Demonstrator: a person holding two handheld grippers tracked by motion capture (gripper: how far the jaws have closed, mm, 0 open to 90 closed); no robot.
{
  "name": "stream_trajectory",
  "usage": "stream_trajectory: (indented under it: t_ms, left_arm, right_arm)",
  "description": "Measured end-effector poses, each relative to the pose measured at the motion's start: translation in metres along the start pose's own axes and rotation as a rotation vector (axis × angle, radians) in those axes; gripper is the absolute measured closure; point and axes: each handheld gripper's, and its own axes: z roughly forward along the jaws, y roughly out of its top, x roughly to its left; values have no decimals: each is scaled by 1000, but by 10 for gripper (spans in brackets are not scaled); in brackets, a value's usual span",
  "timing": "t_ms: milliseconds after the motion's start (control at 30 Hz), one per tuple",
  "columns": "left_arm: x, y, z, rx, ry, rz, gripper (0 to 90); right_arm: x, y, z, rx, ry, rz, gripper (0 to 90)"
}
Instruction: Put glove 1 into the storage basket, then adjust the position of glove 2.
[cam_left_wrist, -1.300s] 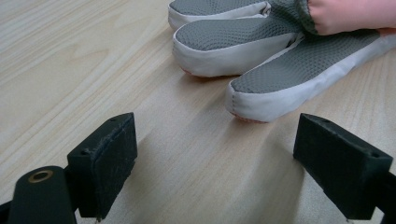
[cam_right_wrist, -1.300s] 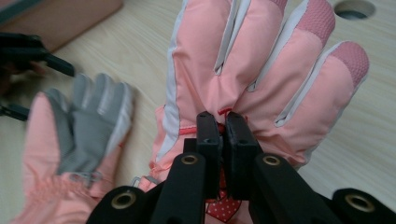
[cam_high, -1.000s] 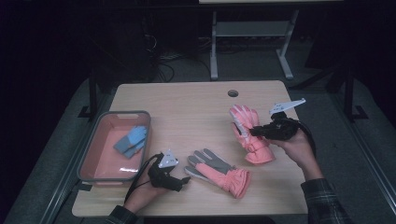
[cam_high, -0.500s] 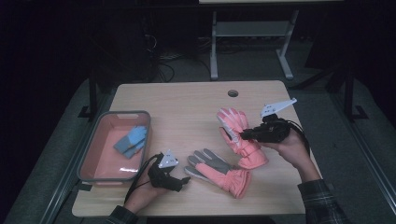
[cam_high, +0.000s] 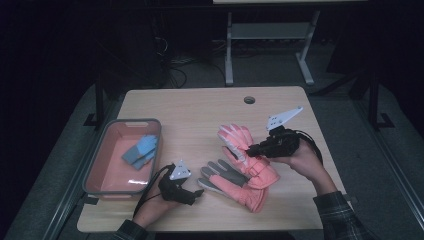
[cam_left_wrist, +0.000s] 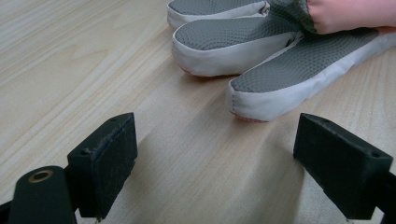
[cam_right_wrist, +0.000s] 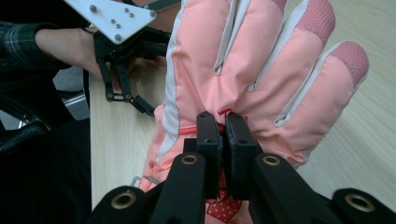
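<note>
the work in hand looks like gathering gloves into the grey-rimmed bin (cam_high: 95, 165) at the left of the table (cam_high: 200, 107), and it seems partly done: a blue glove (cam_high: 140, 151) already lies inside the bin, while two pink gloves are out on the wood. the right gripper (cam_high: 251, 149) has its jaws pressed together on a fold of fabric at the back of the lifted pink glove (cam_high: 239, 141); in the right gripper view the pads pinch the cloth just below where the fingers branch (cam_right_wrist: 223, 122), and the glove hangs off the table with its fingers fanned. it sits right of centre, well apart from the bin, so carrying it across and letting go are left to do. the second pink glove (cam_high: 235, 185) lies flat near the front edge, grey palm up, its cuff touching or under the lifted one. the left gripper (cam_high: 196, 196) rests on the table just beside that glove's fingertips (cam_left_wrist: 261, 93), jaws spread wide with nothing between them, so this glove is not yet gripped.
</note>
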Motion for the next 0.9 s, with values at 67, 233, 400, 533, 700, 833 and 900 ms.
stream_trajectory:
  t_ms: [67, 233, 400, 533, 700, 833, 900]
  left_arm:
    - [0, 0, 0, 1, 2, 4, 127]
    - [0, 0, 0, 1, 2, 6, 127]
    - [0, 0, 0, 1, 2, 4, 127]
    - [0, 0, 0, 1, 1, 4, 127]
    - [0, 0, 0, 2, 1, 5, 127]
    - [0, 0, 0, -4, 0, -1, 127]
    - [0, 0, 0, -3, 0, -1, 127]
  right_arm:
    - [4, 2, 1, 4, 18, -12, 861]
    - [14, 9, 9, 39, 48, -63, 860]
    - [19, 12, 28, 116, 86, -95, 859]
    - [21, 13, 40, 181, 120, -130, 858]
    - [22, 14, 46, 236, 130, -153, 856]
    - [18, 13, 57, 272, 109, -153, 853]
    - [16, 10, 65, 283, 116, -151, 849]
